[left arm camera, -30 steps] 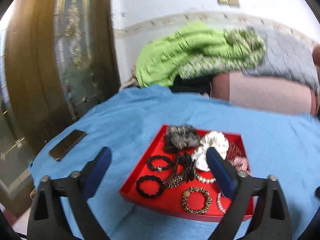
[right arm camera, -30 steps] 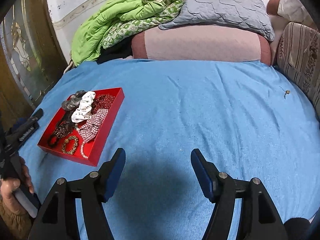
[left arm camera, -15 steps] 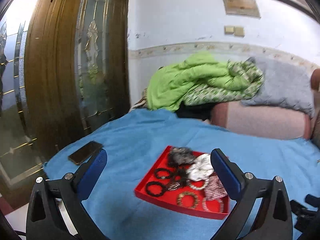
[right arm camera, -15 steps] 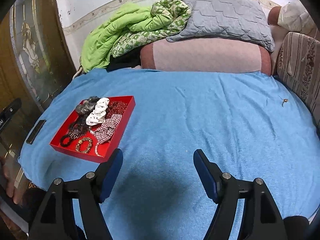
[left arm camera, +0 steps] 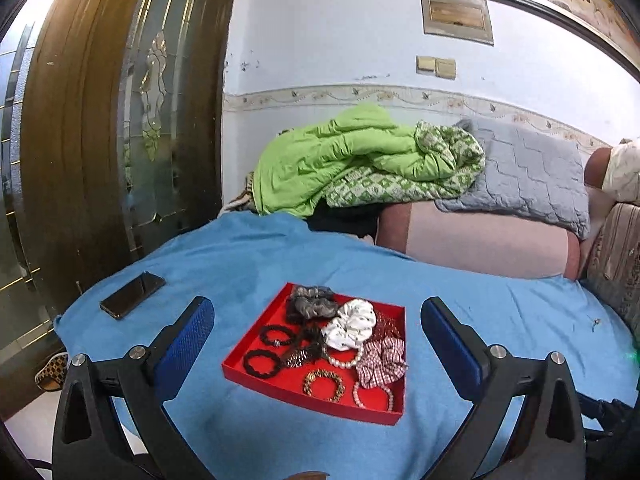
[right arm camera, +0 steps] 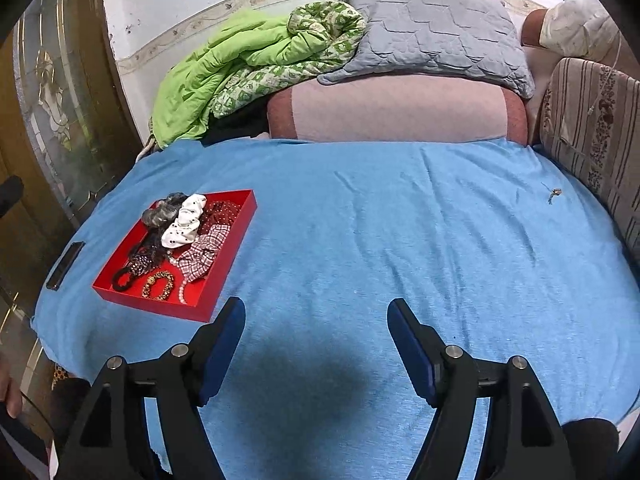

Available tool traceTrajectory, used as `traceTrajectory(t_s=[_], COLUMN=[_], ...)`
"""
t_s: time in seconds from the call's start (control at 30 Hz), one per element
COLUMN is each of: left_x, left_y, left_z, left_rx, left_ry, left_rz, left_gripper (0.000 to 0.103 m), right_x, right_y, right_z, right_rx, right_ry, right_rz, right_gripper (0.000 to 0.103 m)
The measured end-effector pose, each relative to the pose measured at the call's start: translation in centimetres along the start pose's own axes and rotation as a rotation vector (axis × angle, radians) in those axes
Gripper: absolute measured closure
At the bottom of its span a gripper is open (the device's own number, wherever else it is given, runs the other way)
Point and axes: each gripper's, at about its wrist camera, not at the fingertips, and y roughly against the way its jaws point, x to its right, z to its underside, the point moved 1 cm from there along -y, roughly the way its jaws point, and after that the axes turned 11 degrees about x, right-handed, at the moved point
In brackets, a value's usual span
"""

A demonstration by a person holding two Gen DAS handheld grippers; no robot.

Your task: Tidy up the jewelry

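Jewelry and hair ties fill the red tray [left arm camera: 256, 346], which sits on the blue bedsheet [right arm camera: 400, 220] toward the door side of the bed. Inside it I see a white dotted scrunchie [left arm camera: 350, 328] near the middle, a grey scrunchie [left arm camera: 310, 304] at the far corner touching it, and a red checked scrunchie [left arm camera: 382, 362] just beside the white one. Two black bead bracelets [left arm camera: 262, 362] lie along the tray's left side, a gold-brown bracelet [left arm camera: 324, 384] and a pearl bracelet [left arm camera: 374, 394] at its near edge.

My left gripper [left arm camera: 316, 328] hovers above the tray with both blue pads spread wide, the tray framed between them and nothing touched. My right gripper [right arm camera: 316, 336] hangs over bare sheet, well to the right of the tray, jaws standing wide and empty.

Left of the tray a dark phone [left arm camera: 132, 294] lies flat near the sheet's edge. A small metal trinket [right arm camera: 554, 193] rests alone far across the sheet. Beyond, a green quilt [right arm camera: 240, 64] and a grey pillow [right arm camera: 436, 28] are piled on a pink bolster [right arm camera: 396, 110].
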Motion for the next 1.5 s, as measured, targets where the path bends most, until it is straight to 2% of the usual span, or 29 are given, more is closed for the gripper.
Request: traceTrajectory(t_s=[0.23,0.47,0.73,1.0,1.5], left_x=[1.0,1.7,2.7,4.2,3.1], left_y=[-1.2,-1.0,-2.4,-2.3,-2.4], left_z=[2.2,4.2,5.9,7.2,9.2], left_rx=[-0.123,-0.187,-0.297,-0.333,-0.412], left_ry=[-0.034,-0.087,-0.081,-0.149,-0.137], left_rz=[0.001,0.002,0.024,0.041,0.062], left_gripper=[0.000,0.000,0.000,0.000,0.000], right_x=[-1.4,-2.3,-2.8,-1.6,-3.6], right_y=[-0.4,-0.9,-1.9,-2.3,-1.8], right_z=[0.9,2.0,2.8,3.1,3.7], right_rx=[-0.006,0.002,-0.022,-0.039,-0.035], right_ry=[0.046,0.068,0.106,0.097,0.177], right_rz=[0.013,0.014,0.011,0.084,0.105], right_gripper=[0.022,0.017,0.017,0.015,0.014])
